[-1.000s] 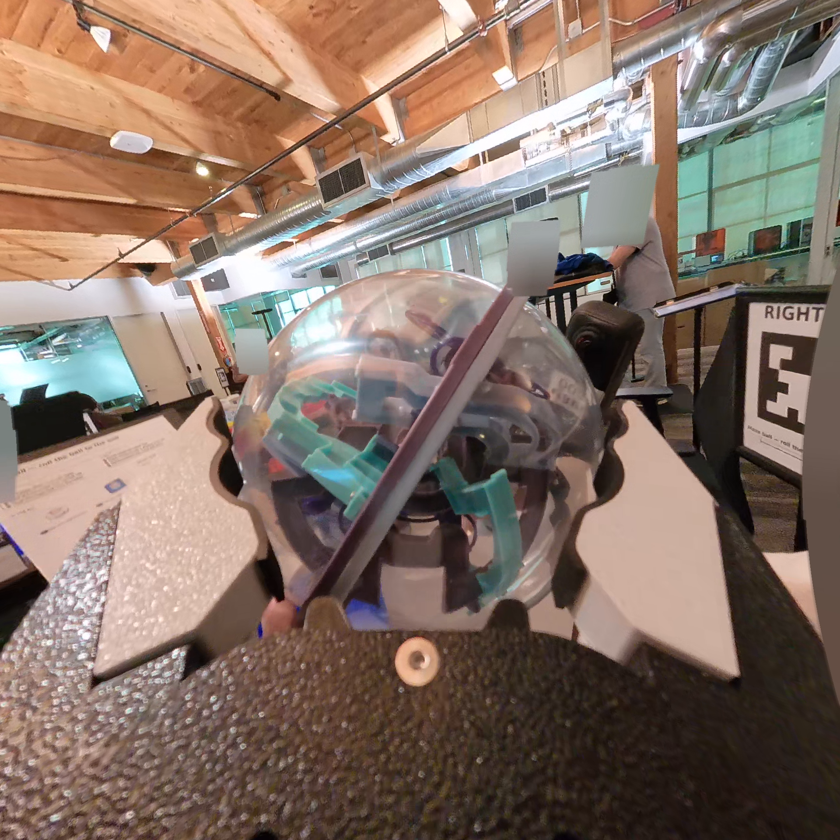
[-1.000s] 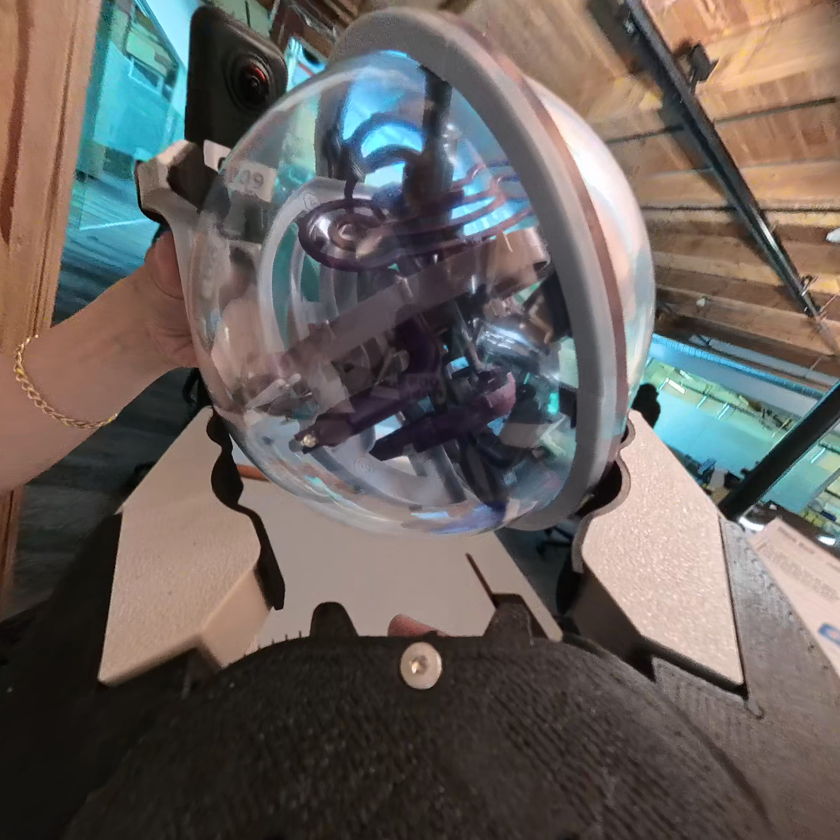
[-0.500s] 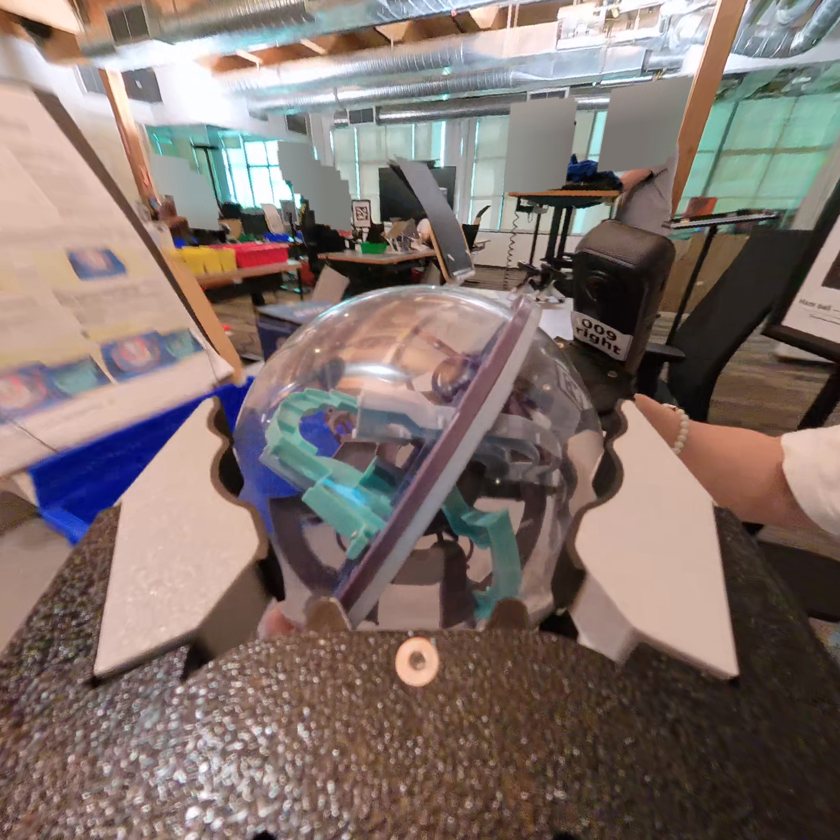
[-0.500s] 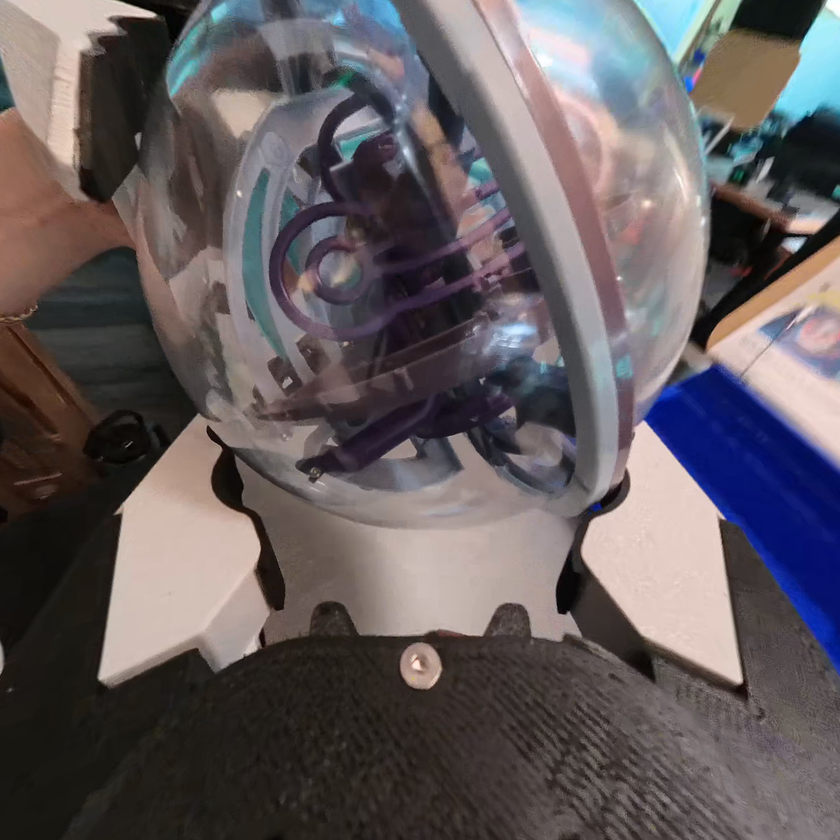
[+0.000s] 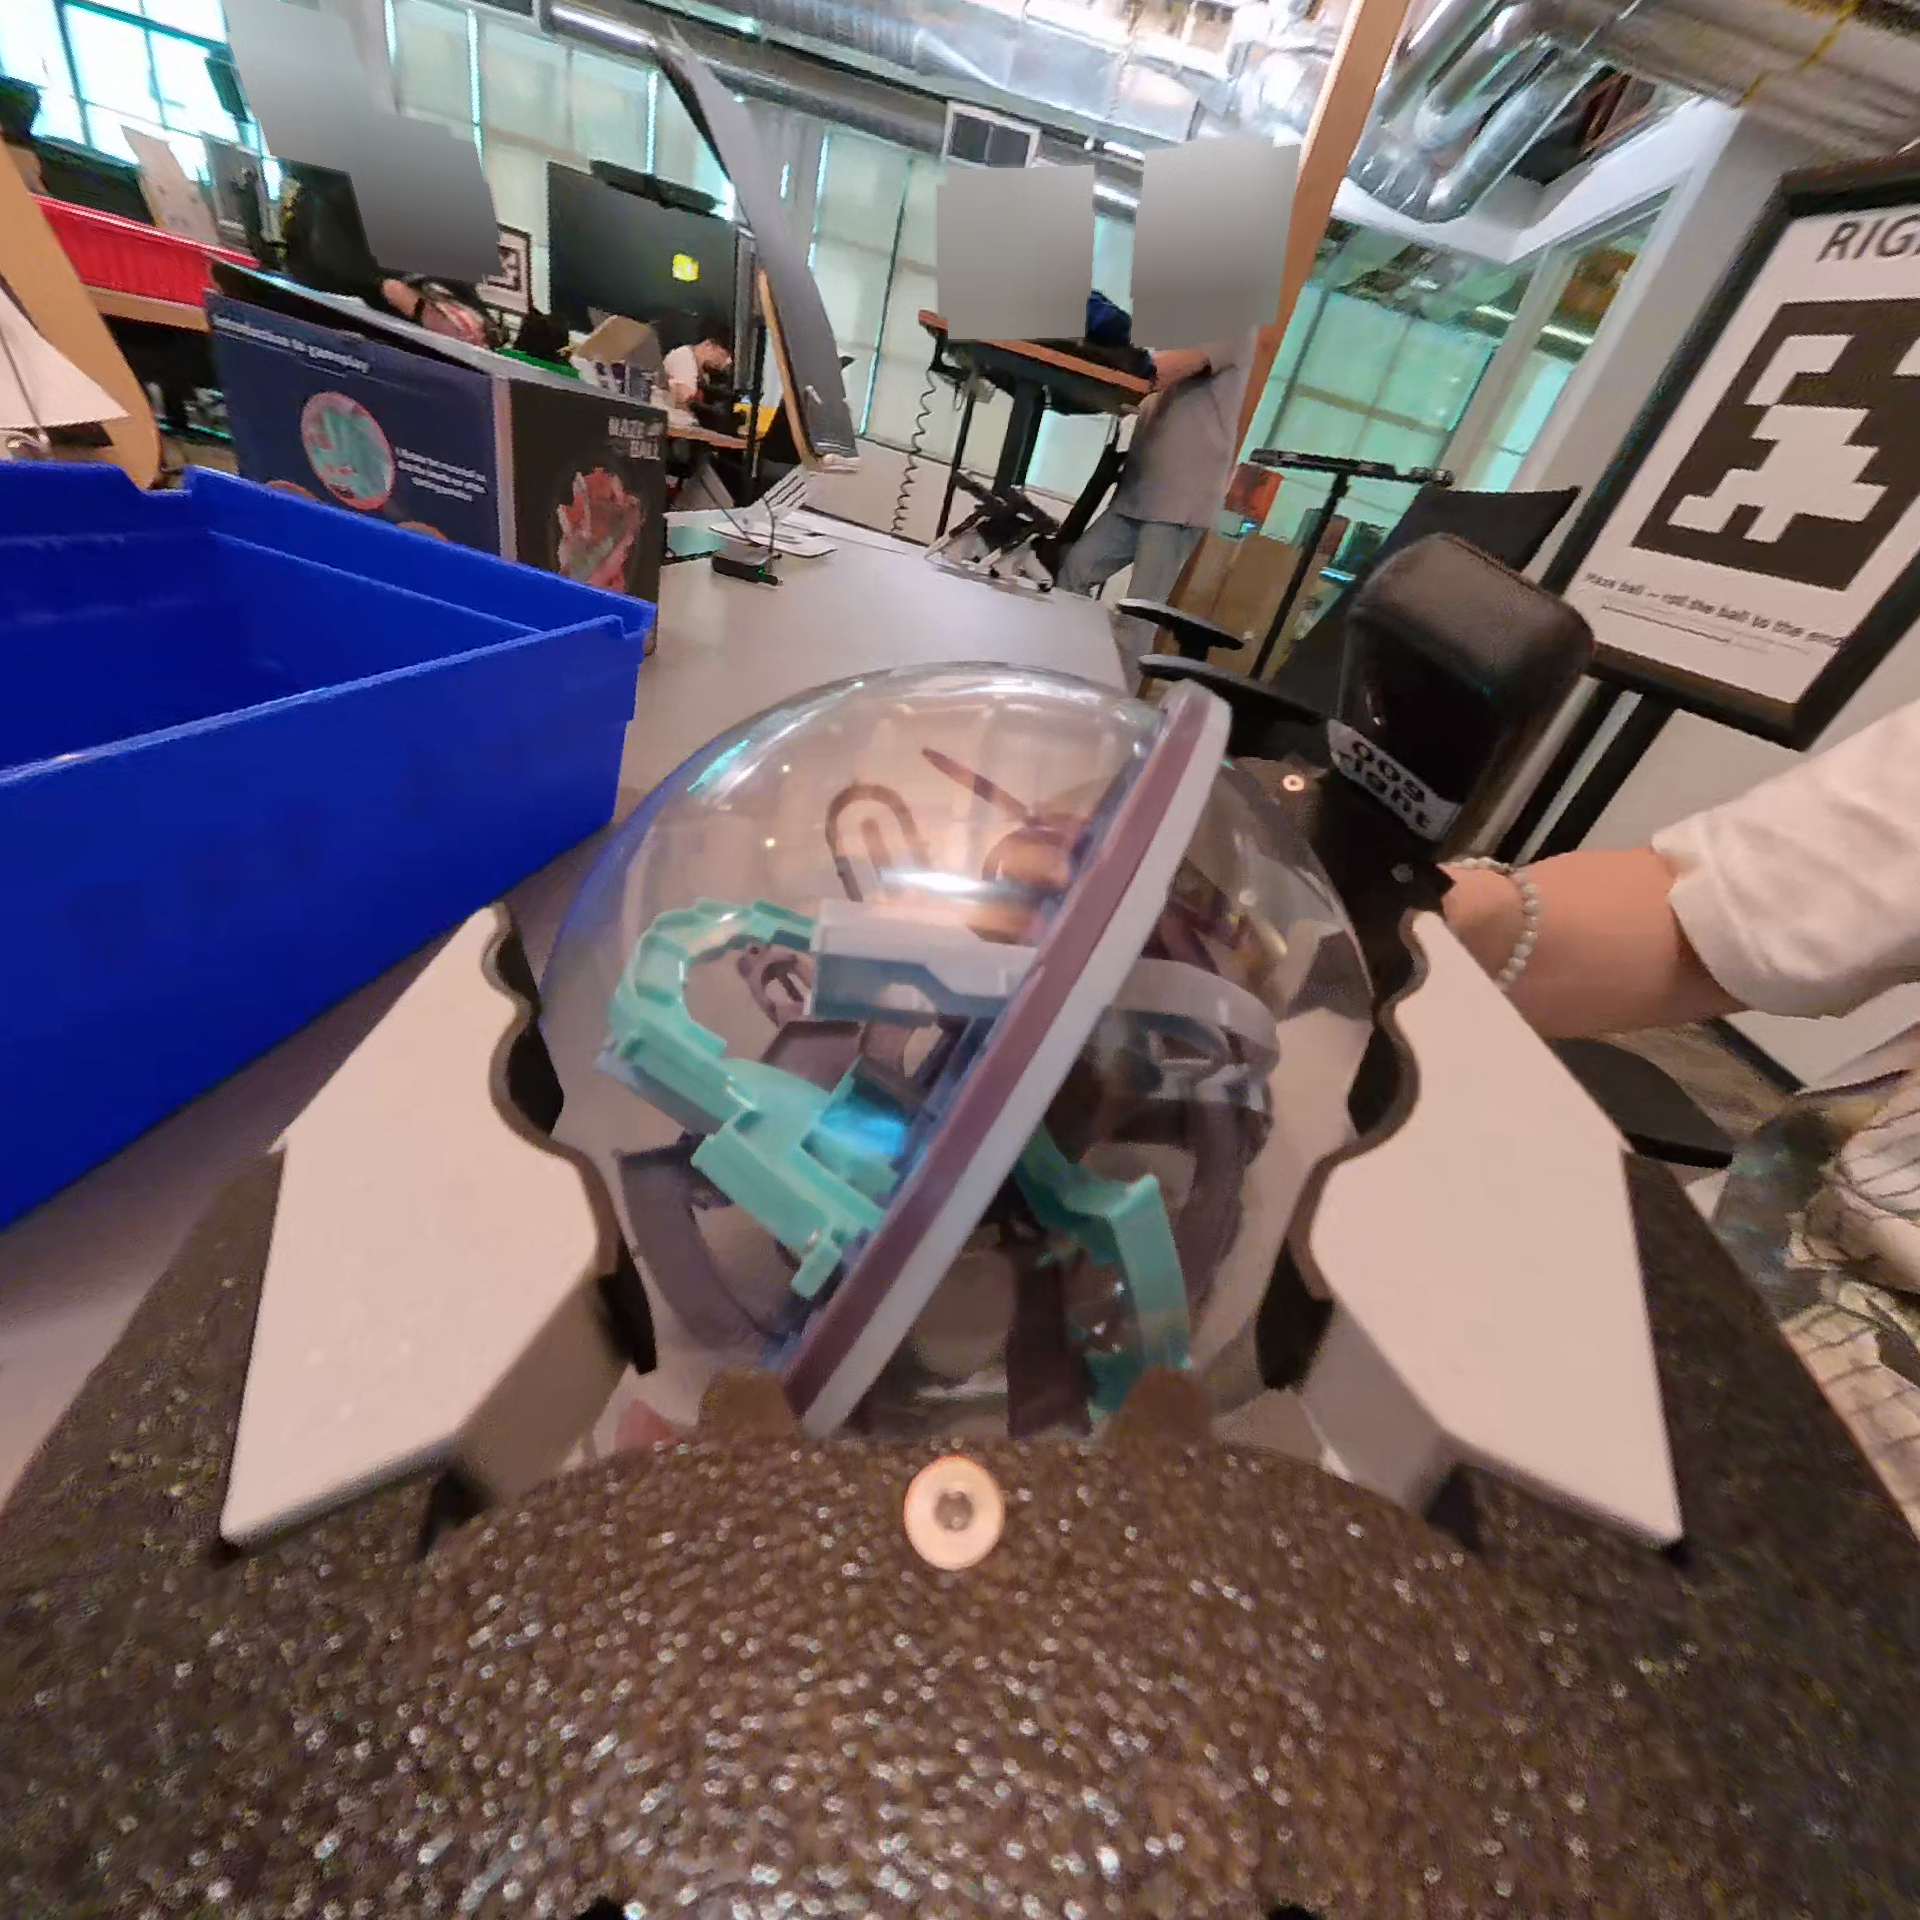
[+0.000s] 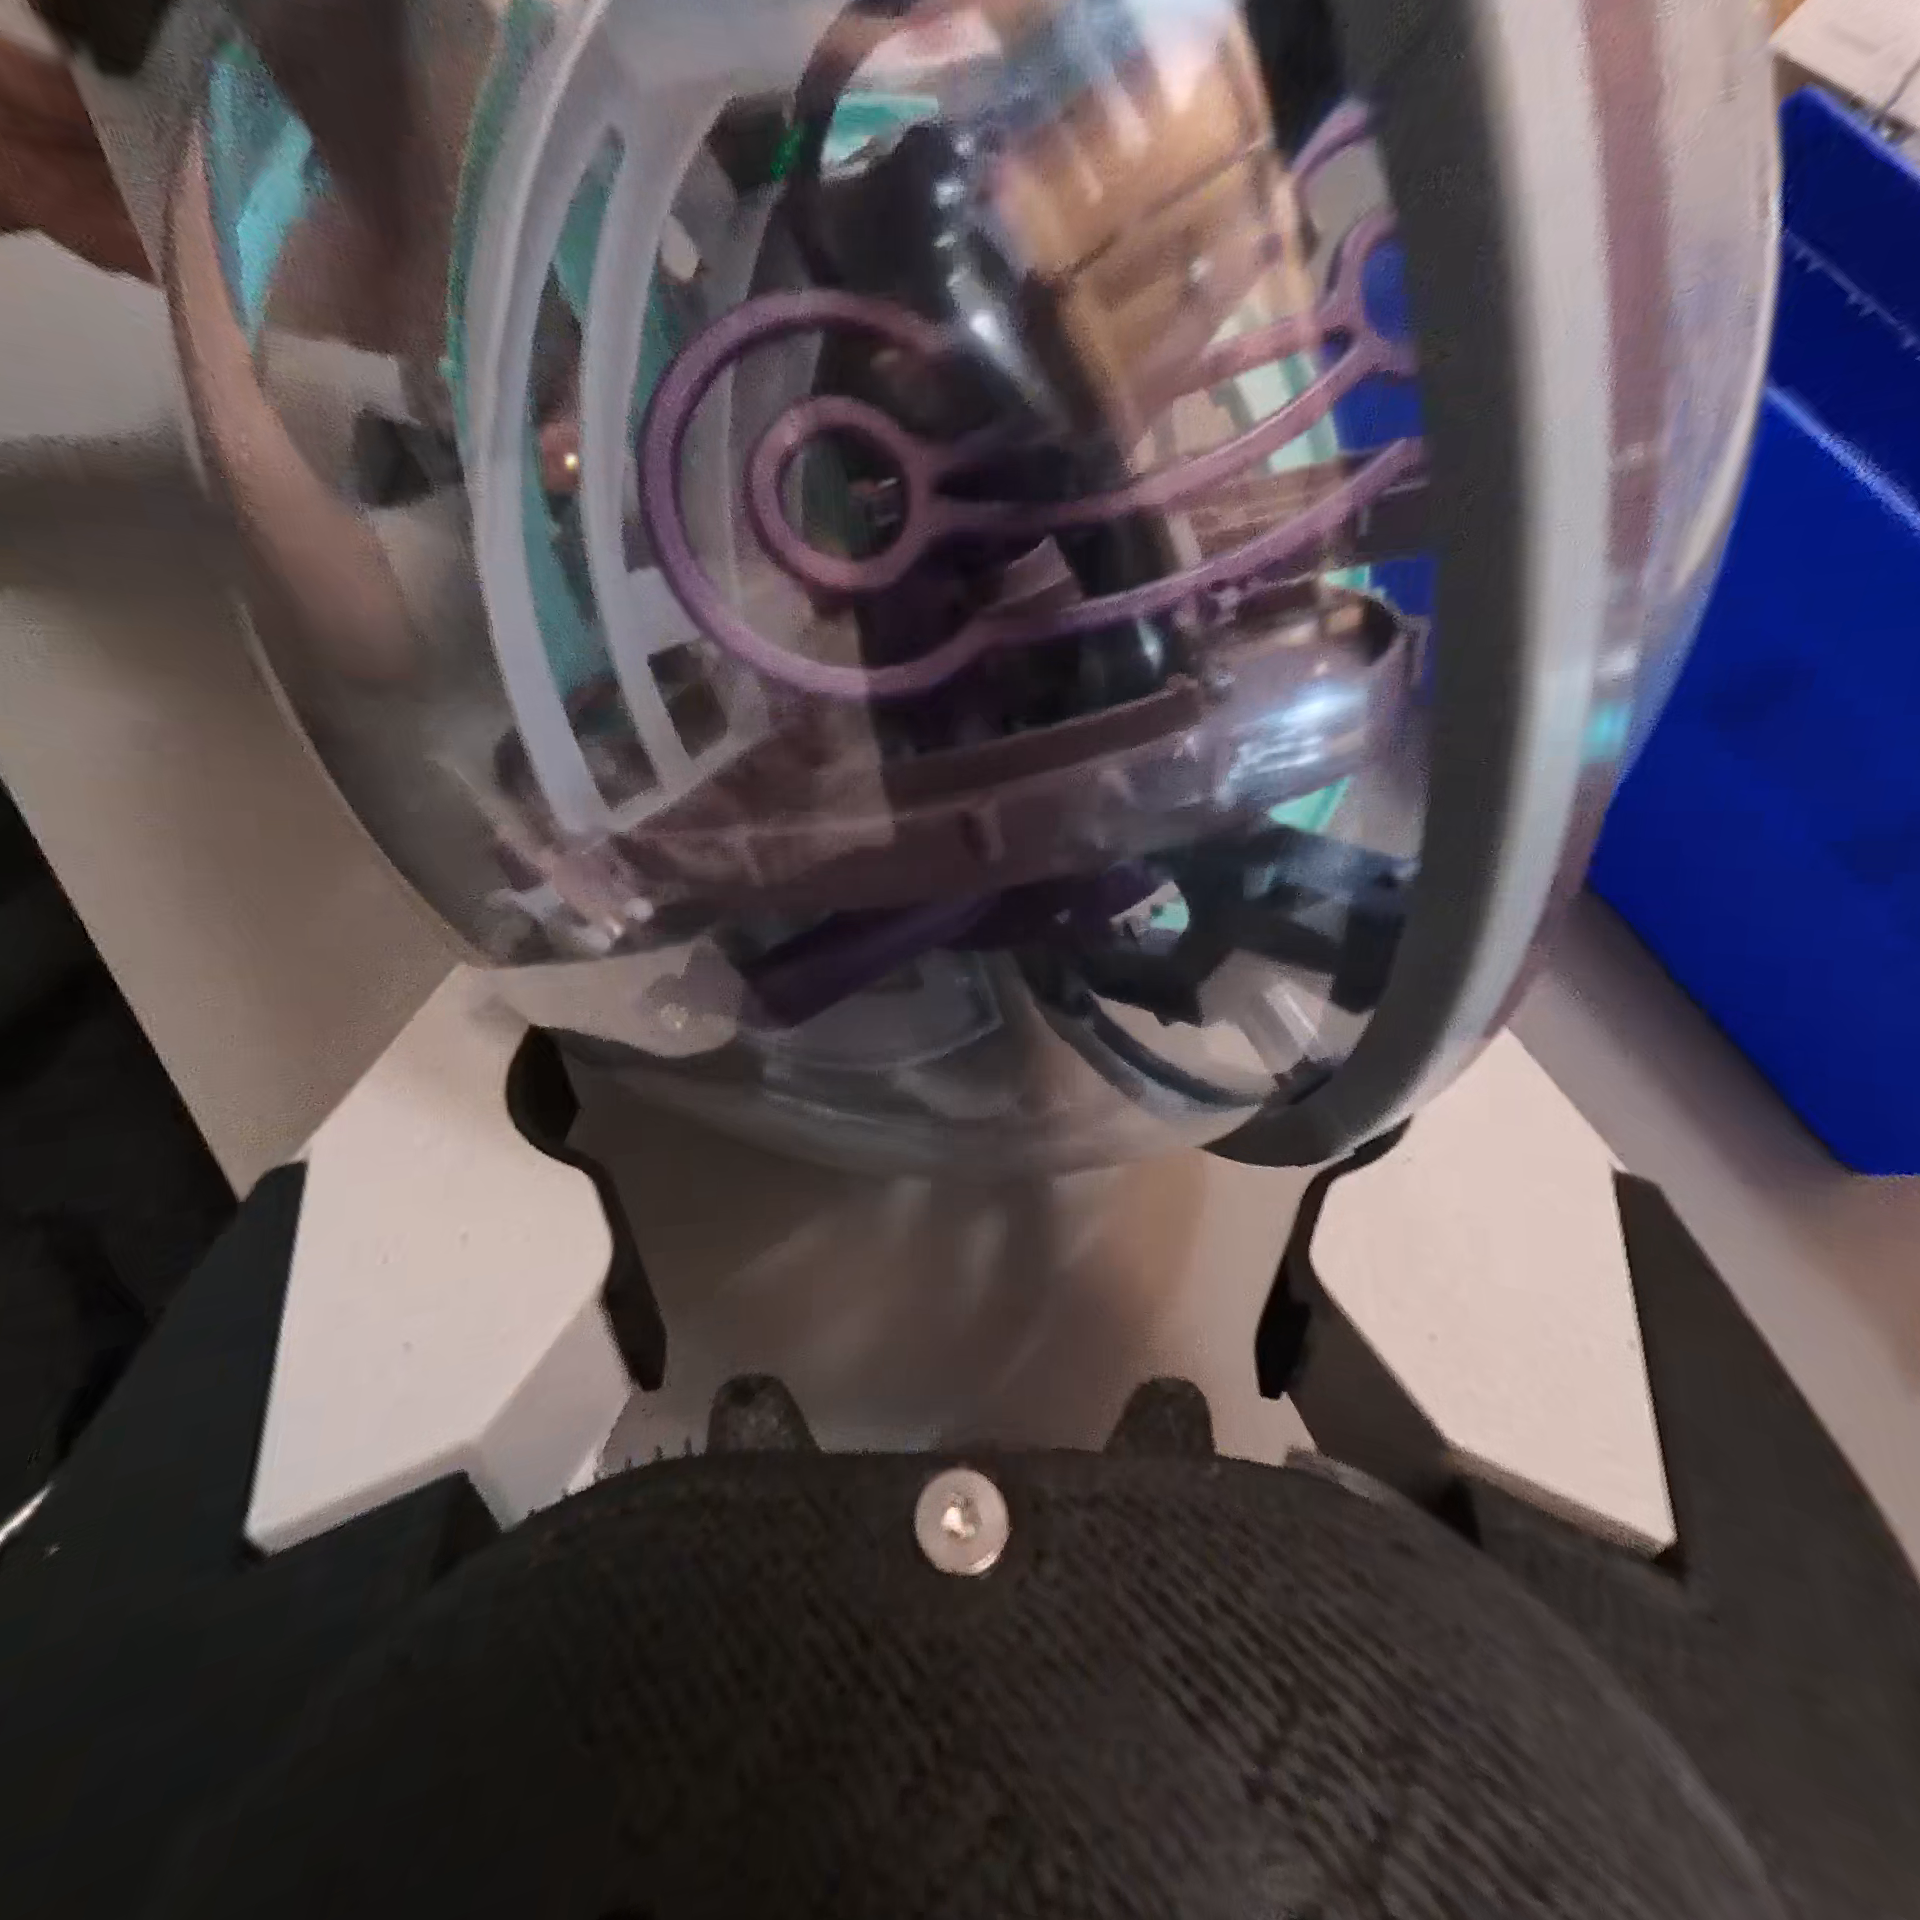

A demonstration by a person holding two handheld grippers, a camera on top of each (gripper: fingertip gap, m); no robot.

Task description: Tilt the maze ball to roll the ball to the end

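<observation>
The maze ball [image 5: 935,1039] is a clear plastic sphere in the middle of the left wrist frame. A grey and purple ring runs around it, slanted from upper right to lower left. Inside are teal, grey and dark purple tracks. In the right wrist frame it [image 6: 935,571] fills the upper part, slightly blurred, with a purple spiral track at the centre.

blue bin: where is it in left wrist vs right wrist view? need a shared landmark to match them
Left wrist view: blue bin fills the left edge, on the grey table, left of the maze ball.
Right wrist view: blue bin sits at the right edge, behind and right of the maze ball.
Shared landmark: the ball's grey and purple seam ring.
</observation>
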